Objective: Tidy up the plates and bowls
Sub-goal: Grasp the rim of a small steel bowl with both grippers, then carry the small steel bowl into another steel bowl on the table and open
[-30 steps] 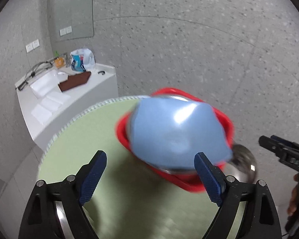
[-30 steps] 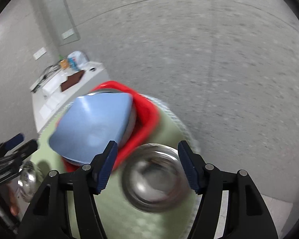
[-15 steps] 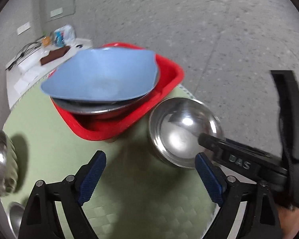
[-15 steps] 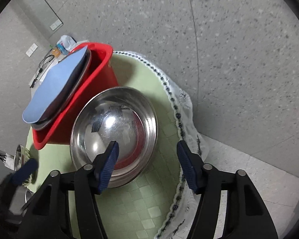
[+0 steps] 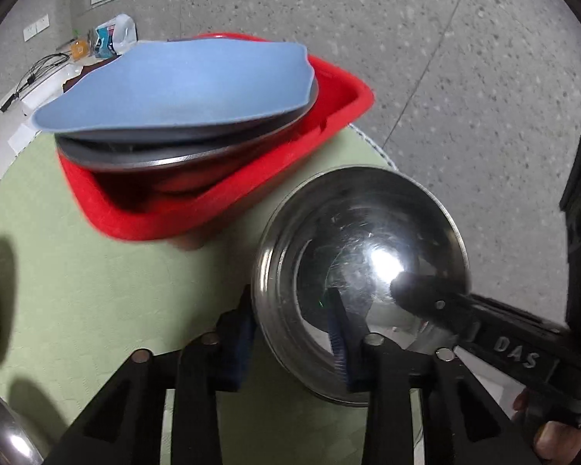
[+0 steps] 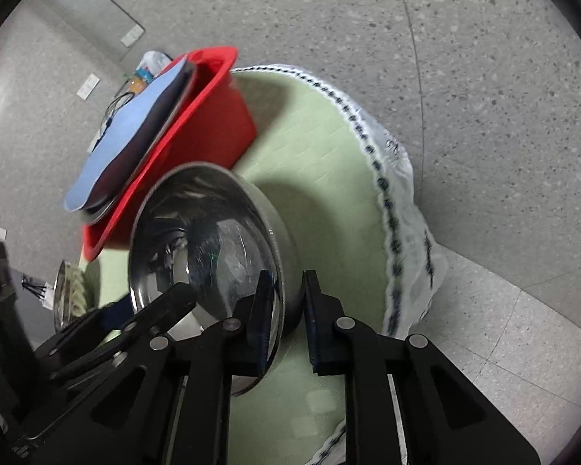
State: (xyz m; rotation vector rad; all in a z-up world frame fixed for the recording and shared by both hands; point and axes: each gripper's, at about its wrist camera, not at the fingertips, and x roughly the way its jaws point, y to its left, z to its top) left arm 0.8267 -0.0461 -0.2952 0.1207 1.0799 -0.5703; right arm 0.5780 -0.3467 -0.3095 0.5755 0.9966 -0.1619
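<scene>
Gripping opposite rim sides, the steel bowl (image 5: 362, 267) is clamped by left tool (image 5: 290, 343) and right tool (image 6: 284, 310), beside the red basin (image 5: 197, 209)

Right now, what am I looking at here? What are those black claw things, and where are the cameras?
There is no robot. A person holds a two-finger tool, called a gripper, in each hand, and a wide-angle camera on each one looks forward along its fingers. So one picture is from the left hand and one from the right.

In the left view, the left gripper is closed on the rim of a steel bowl, one finger outside and one inside. In the right view, the right gripper pinches the same bowl's rim from another side, so both hands hold it.

The bowl is over a round table with a green cloth. Behind it sits a red tub holding a large metal dish with a blue plate on top. Another shiny metal dish shows at the table's near edge.
</scene>
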